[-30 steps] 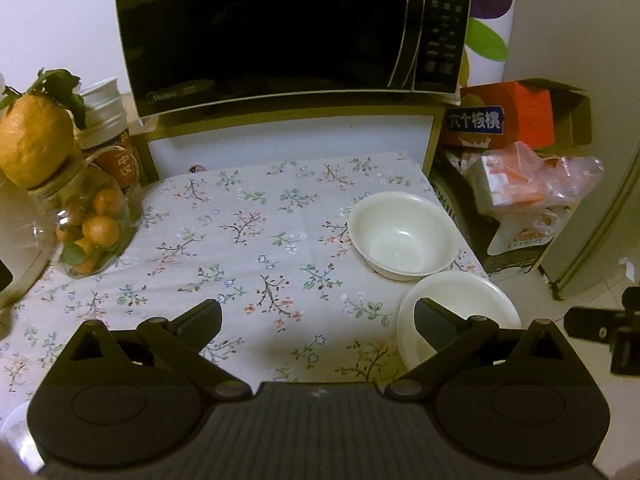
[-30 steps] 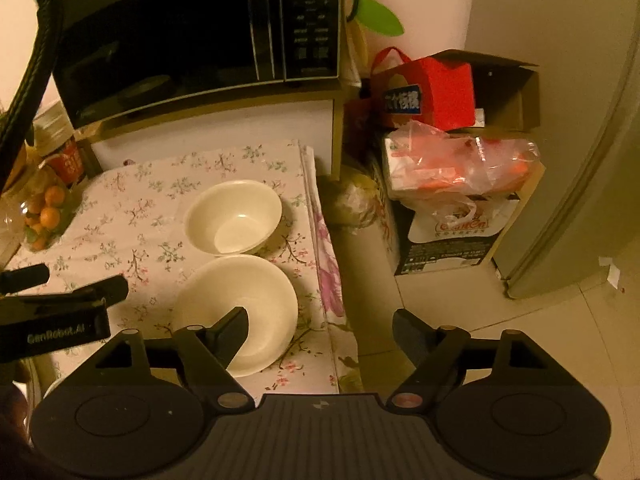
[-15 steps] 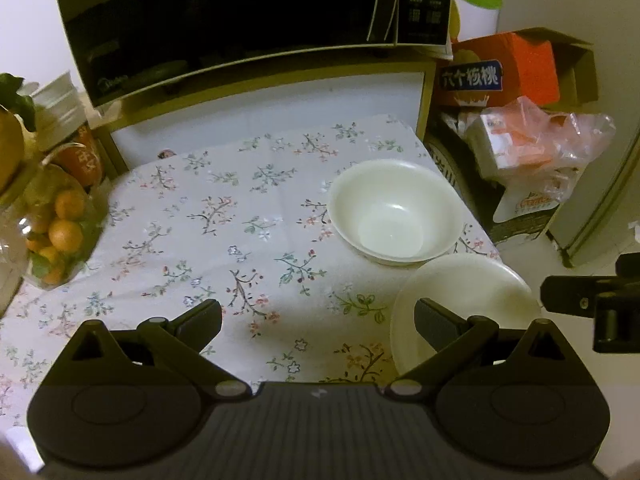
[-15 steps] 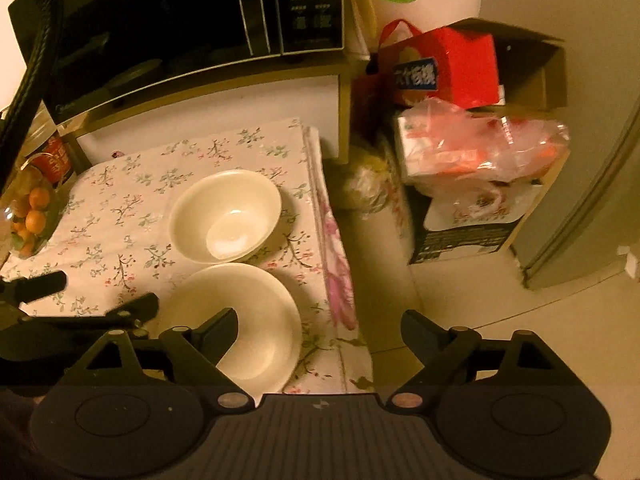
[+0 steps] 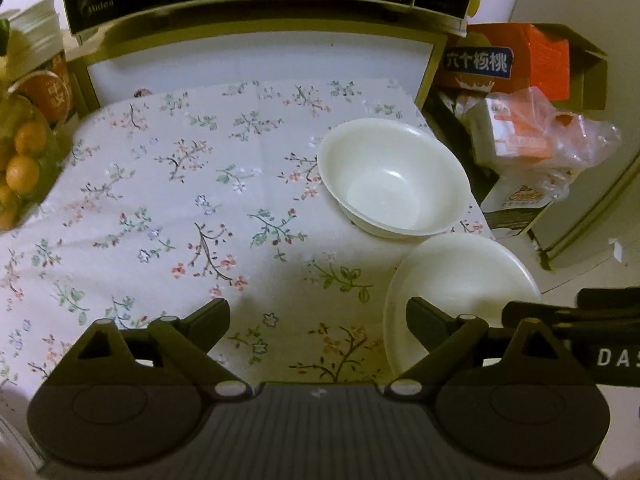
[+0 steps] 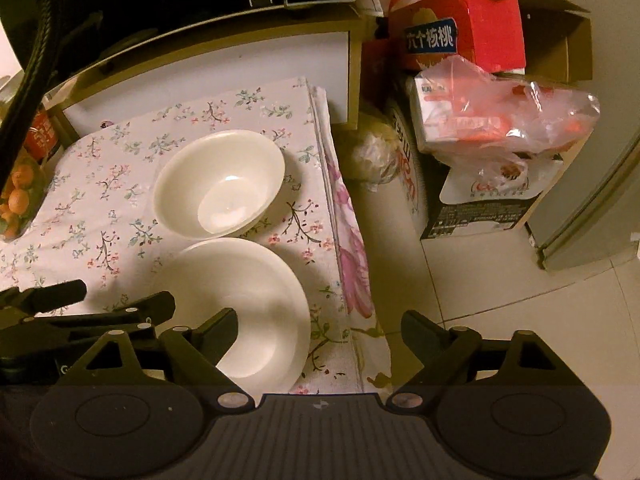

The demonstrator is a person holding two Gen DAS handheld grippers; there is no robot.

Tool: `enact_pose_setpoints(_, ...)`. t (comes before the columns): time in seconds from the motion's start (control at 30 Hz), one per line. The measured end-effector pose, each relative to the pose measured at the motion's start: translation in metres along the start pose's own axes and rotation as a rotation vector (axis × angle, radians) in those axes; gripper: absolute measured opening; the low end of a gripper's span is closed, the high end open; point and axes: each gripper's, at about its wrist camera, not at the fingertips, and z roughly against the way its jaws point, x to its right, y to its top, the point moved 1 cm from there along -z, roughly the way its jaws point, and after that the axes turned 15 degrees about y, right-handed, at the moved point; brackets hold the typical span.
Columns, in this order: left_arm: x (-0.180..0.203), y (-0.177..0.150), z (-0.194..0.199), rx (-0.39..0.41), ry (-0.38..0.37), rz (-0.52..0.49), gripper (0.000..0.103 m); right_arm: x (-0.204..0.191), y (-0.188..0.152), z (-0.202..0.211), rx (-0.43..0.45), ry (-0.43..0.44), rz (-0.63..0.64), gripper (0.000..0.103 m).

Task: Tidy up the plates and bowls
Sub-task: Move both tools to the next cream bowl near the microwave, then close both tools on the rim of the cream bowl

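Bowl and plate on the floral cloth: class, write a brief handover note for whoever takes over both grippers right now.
Left gripper: open, empty, over the tablecloth.
Right gripper: open, empty, straddling the table's right edge beside the plate.
Bowl: upright behind the plate, rims close together.
Done: nothing stacked or gripped.
Left: probably grasp the plate or bowl and stack them.

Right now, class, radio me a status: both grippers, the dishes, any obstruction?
Left gripper open, empty. Right gripper open, empty, over the table edge. Bowl and plate side by side on tablecloth, unstacked. Nothing blocking either.
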Motion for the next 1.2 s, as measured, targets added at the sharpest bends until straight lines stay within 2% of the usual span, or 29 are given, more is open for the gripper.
enact_pose_setpoints(0.2,0.002,-0.001,-0.006,-0.03,-0.02,-0.004,0.076,0.003,-0.002,-0.009,-0.032,0.016,-0.028,0.063)
enact_pose_setpoints(0.37,0.005,-0.002,-0.006,-0.03,-0.03,-0.012,0.069,0.004,-0.005,-0.012,-0.049,0.009,-0.041,0.056)
enact_pose_setpoints(0.47,0.007,-0.003,-0.006,-0.035,-0.049,-0.022,0.054,0.004,-0.007,-0.015,-0.062,0.018,-0.05,0.048)
enact_pose_setpoints(0.57,0.009,-0.003,-0.006,-0.039,-0.074,-0.024,0.04,0.003,-0.008,-0.017,-0.072,0.043,-0.065,0.035)
enact_pose_setpoints(0.6,0.009,-0.004,-0.005,-0.038,-0.086,-0.024,0.033,0.003,-0.008,-0.018,-0.074,0.051,-0.07,0.03)
enact_pose_setpoints(0.63,0.009,-0.003,-0.004,-0.039,-0.098,-0.022,0.025,0.003,-0.008,-0.018,-0.074,0.057,-0.073,0.027)
enact_pose_setpoints(0.73,0.009,-0.002,0.0,-0.038,-0.116,-0.02,0.01,-0.002,-0.007,-0.018,-0.072,0.075,-0.082,0.022)
enact_pose_setpoints(0.8,0.008,-0.002,0.003,-0.033,-0.11,-0.02,0.009,-0.004,-0.005,-0.016,-0.063,0.086,-0.085,0.009)
enact_pose_setpoints(0.83,0.007,-0.001,0.005,-0.029,-0.11,-0.015,0.009,-0.006,-0.004,-0.015,-0.058,0.09,-0.086,0.008)
enact_pose_setpoints(1.2,-0.018,0.004,0.036,-0.002,-0.123,0.034,0.009,-0.029,0.004,0.012,0.015,0.111,-0.037,0.008)
